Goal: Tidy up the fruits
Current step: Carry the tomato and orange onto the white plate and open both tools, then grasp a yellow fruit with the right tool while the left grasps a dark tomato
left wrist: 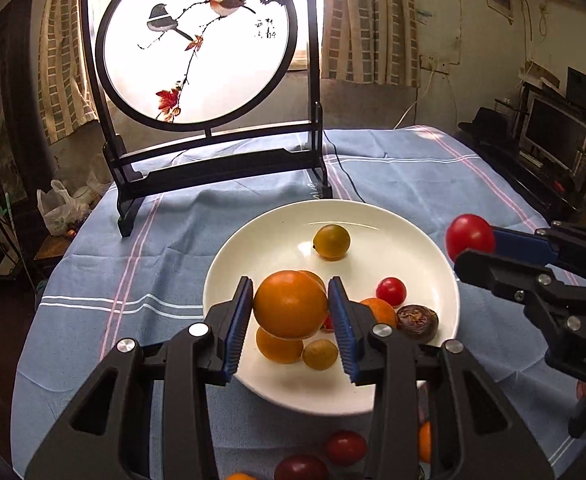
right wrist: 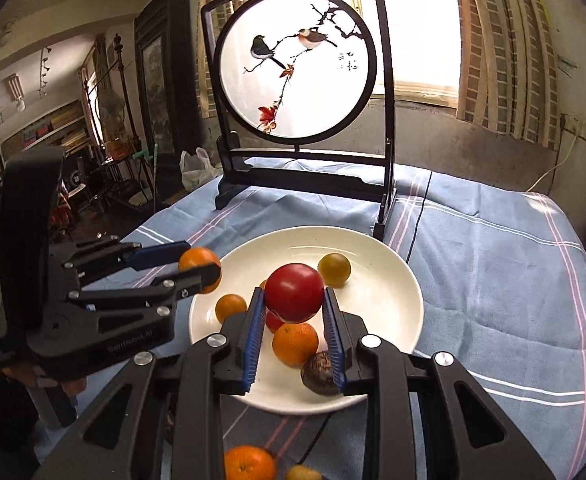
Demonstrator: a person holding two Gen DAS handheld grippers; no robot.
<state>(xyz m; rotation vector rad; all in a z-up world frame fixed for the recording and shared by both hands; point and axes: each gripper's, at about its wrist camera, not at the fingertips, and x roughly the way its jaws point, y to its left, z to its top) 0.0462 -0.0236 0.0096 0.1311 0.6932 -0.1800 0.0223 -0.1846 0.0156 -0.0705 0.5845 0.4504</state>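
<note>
A white plate [left wrist: 421, 272] sits on the blue cloth and holds several fruits: oranges, a yellow-green fruit [left wrist: 332, 241], a small red tomato [left wrist: 390, 291] and a dark wrinkled fruit [left wrist: 417, 321]. My left gripper [left wrist: 291, 312] is shut on an orange [left wrist: 289, 305] above the plate's near side; it also shows in the right wrist view [right wrist: 199, 269]. My right gripper [right wrist: 293, 300] is shut on a red tomato [right wrist: 294, 297] above the plate [right wrist: 389, 292]; in the left wrist view that tomato [left wrist: 469, 236] hangs over the plate's right rim.
A dark-framed round bird screen [left wrist: 197, 40] stands behind the plate with a black cable [left wrist: 349, 178] beside it. Loose fruits lie on the cloth in front of the plate: red tomatoes [left wrist: 345, 446], an orange [right wrist: 249, 463]. The table drops off at the left edge.
</note>
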